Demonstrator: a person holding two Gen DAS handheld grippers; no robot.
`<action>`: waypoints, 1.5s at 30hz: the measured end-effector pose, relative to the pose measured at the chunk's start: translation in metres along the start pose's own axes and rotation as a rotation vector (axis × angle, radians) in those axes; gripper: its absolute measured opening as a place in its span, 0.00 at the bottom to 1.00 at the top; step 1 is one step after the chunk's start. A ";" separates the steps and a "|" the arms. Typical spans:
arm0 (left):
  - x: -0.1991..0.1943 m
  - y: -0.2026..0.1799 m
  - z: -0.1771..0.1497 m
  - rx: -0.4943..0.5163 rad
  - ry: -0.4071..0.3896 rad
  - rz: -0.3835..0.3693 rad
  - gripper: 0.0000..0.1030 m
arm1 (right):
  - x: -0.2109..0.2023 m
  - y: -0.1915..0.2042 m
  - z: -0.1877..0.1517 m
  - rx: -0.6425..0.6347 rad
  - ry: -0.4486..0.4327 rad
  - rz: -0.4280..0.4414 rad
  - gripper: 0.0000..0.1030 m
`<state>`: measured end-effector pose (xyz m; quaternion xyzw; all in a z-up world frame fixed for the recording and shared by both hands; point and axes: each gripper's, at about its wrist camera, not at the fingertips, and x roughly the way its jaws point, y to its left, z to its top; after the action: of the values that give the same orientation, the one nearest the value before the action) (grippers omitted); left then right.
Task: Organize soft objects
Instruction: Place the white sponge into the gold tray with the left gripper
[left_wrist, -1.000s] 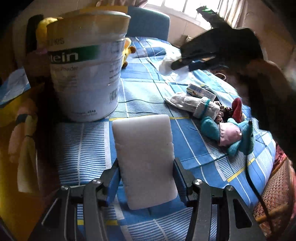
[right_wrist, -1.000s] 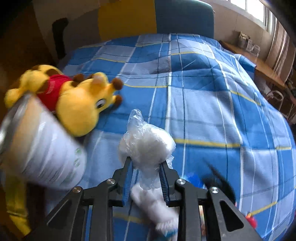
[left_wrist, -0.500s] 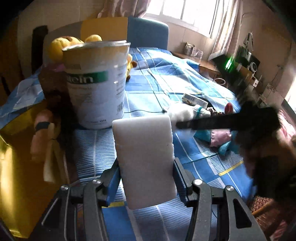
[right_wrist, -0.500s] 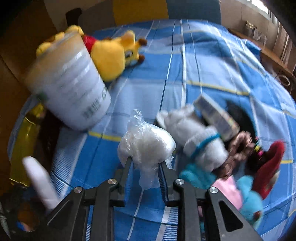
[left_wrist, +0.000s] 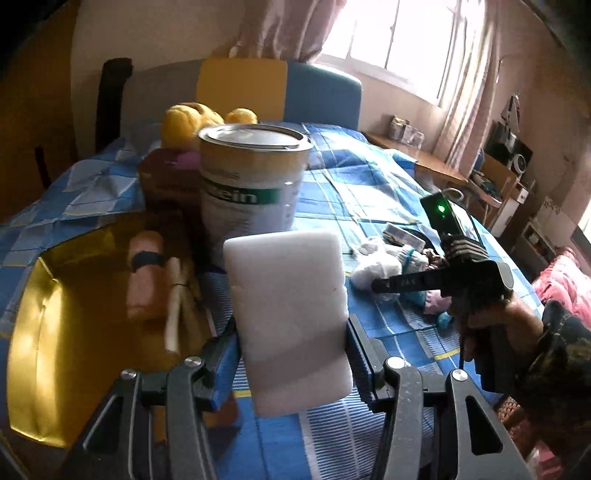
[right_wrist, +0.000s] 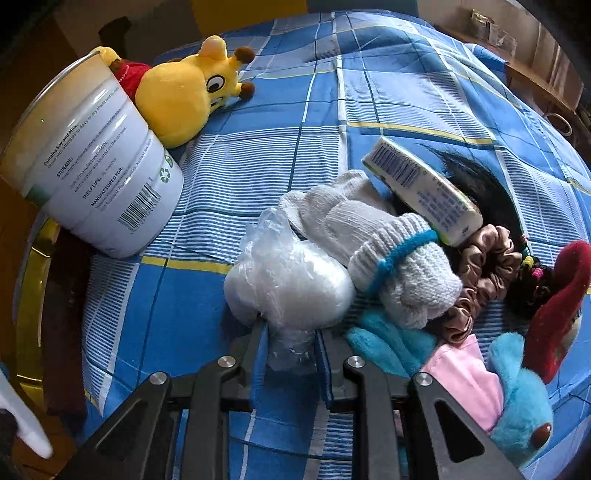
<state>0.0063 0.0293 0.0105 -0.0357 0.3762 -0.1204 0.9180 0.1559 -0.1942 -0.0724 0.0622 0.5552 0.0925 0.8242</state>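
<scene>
My left gripper (left_wrist: 291, 354) is shut on a white foam sponge (left_wrist: 288, 314), held up above the blue checked bedspread (left_wrist: 369, 177). Left of it lies a gold box (left_wrist: 37, 332) with rolled soft items (left_wrist: 144, 273) inside. In the right wrist view my right gripper (right_wrist: 290, 343) is shut on a clear plastic bag of white stuffing (right_wrist: 288, 284), low over the bed beside a rolled white sock (right_wrist: 388, 258). The same gripper (left_wrist: 376, 285) shows at the right of the left wrist view, held by a person's hand (left_wrist: 498, 325).
A large white tin (right_wrist: 96, 177) stands by the gold box, with a yellow plush toy (right_wrist: 184, 92) behind it. Right of the sock lie a small carton (right_wrist: 421, 188), a brown scrunchie (right_wrist: 480, 266), black hair, a red item (right_wrist: 557, 302) and a blue-pink plush (right_wrist: 498, 398).
My left gripper has risen with the sponge, bringing the gold box into view. The right gripper has swung from the tin to the sock pile and sunk, with the bag in it.
</scene>
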 end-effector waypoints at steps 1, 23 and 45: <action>-0.001 0.003 0.000 -0.007 -0.002 0.006 0.52 | 0.000 0.001 0.000 -0.003 0.000 -0.006 0.22; 0.036 0.193 0.020 -0.399 0.126 0.220 0.54 | 0.001 0.003 -0.003 -0.027 -0.007 -0.056 0.22; 0.056 0.200 0.029 -0.371 0.102 0.290 0.71 | 0.007 0.009 -0.005 -0.047 -0.011 -0.083 0.22</action>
<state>0.1043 0.2085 -0.0380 -0.1434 0.4389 0.0824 0.8832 0.1527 -0.1842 -0.0790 0.0203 0.5504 0.0709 0.8317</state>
